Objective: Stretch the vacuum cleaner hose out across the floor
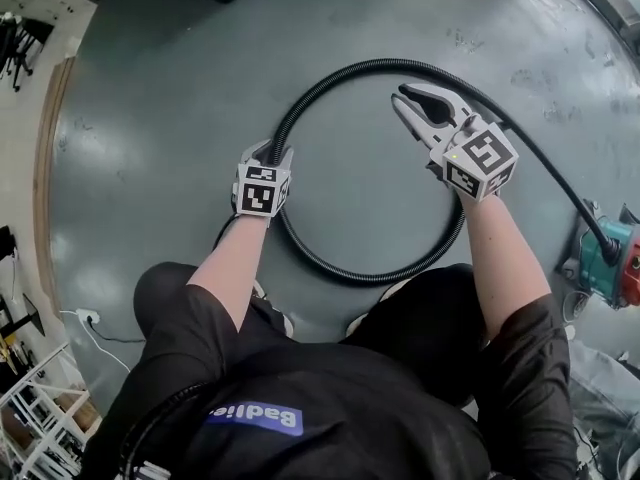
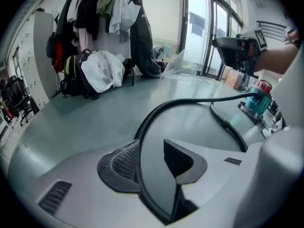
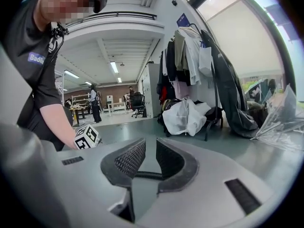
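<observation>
Person's arms point(image 1: 232, 268) reach from lower frame. Left gripper point(image 1: 274, 154): jaws open astride the coiled hose point(image 1: 350, 276), positioned to clamp. Right gripper point(image 1: 418, 106): jaws open, empty.

Hose point(image 1: 345, 276) in loop on floor point(image 1: 180, 98)
</observation>
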### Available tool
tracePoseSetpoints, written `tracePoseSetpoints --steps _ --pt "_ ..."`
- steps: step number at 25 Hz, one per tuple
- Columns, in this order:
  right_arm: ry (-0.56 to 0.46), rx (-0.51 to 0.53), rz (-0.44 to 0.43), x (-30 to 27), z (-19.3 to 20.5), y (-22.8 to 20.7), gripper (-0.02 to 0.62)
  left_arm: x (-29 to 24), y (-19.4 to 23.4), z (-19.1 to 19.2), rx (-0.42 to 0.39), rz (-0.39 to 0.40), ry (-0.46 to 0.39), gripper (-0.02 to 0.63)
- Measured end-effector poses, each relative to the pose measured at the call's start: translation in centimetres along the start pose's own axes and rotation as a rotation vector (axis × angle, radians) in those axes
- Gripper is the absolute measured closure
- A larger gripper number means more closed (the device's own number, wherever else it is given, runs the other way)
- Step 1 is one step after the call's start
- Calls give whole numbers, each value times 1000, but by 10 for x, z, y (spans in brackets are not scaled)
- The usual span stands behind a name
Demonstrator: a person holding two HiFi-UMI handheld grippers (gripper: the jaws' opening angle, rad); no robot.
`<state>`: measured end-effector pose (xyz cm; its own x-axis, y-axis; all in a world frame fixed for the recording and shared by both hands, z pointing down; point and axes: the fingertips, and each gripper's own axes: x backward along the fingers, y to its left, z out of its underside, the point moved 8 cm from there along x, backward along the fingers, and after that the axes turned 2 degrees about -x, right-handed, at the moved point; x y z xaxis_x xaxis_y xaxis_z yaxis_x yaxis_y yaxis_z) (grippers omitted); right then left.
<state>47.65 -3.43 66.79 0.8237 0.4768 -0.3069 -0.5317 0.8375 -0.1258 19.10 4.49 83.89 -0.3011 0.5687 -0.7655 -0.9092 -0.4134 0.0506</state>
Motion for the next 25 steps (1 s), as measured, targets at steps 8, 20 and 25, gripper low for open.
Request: tracePoseSetpoints --steps 8,20,25 --pt "90 -1 -41 -38 35 3 534 -42 9 101 101 -98 245 368" --pt "227 42 -93 -78 75 63 531 -82 11 172 90 -46 439 362" --pt "258 130 -106 -84 72 76 522 -69 23 162 64 -21 483 370"
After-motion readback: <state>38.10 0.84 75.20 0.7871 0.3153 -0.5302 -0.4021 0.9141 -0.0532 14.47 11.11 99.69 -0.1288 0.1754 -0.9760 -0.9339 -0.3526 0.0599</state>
